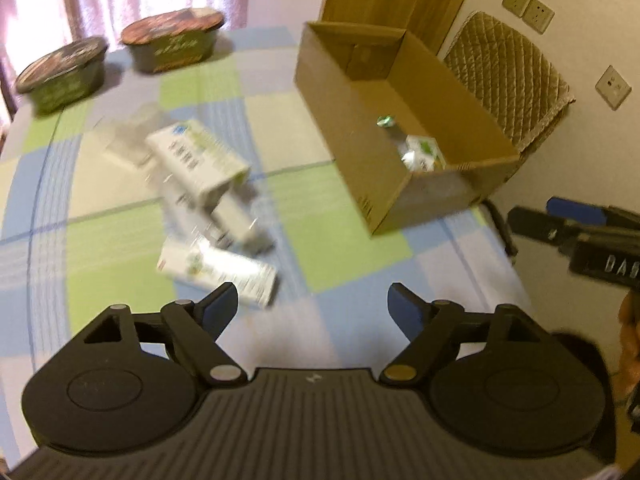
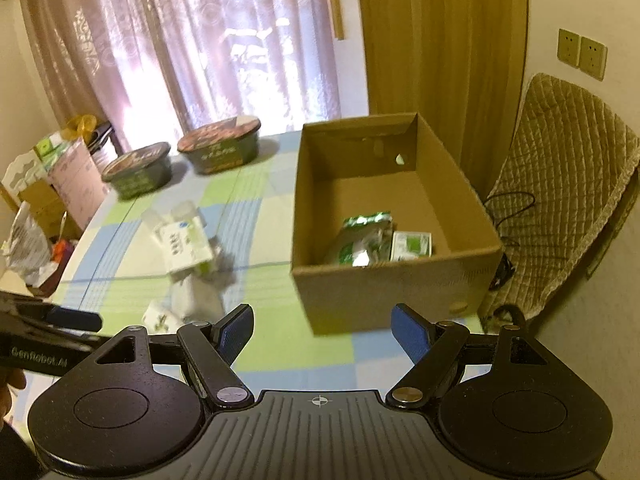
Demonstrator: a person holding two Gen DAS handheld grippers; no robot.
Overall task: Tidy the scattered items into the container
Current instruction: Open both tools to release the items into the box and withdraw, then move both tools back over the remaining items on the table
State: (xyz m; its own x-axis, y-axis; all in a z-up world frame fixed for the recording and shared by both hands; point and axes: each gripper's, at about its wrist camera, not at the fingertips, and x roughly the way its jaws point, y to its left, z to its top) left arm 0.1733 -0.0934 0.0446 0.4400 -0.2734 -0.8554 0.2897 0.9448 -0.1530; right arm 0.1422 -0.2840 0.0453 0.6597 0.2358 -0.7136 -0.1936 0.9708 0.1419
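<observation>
Right, both grippers hang over the near edge of the table with the blue, green and cream checked cloth (image 1: 120,248), and both are released. The left gripper (image 1: 312,304) has its blue-padded fingers spread wide with nothing between them; the right gripper (image 2: 322,326) is just as wide and just as empty.

Ahead of the left one lies the heap of white-and-green cardboard cartons (image 1: 208,208), mid-table. Motion blur smears it badly: the print cannot be read and the number of cartons is hard to tell. A clear, glassy shape (image 1: 132,136) sits at the far side of the heap, too blurred to name. In the right wrist view the right gripper's own finger linkage cuts off the nearest carton.

Toward the table's right edge stands the open brown cardboard box (image 2: 440,280). Down in its near end lie a crumpled green-and-silver foil packet (image 2: 360,240) and a small green-and-white carton (image 2: 412,245); the near wall hides the floor in front of them. From the left wrist these two show only as a blurred scrap.

At the far left corner sit two dark round lidded instant-noodle bowls (image 1: 116,60), side by side.

The right gripper pokes in at the left view's right edge, mostly cut off. A quilted tan chair cover (image 2: 560,200) rises behind the box, beyond the table.
</observation>
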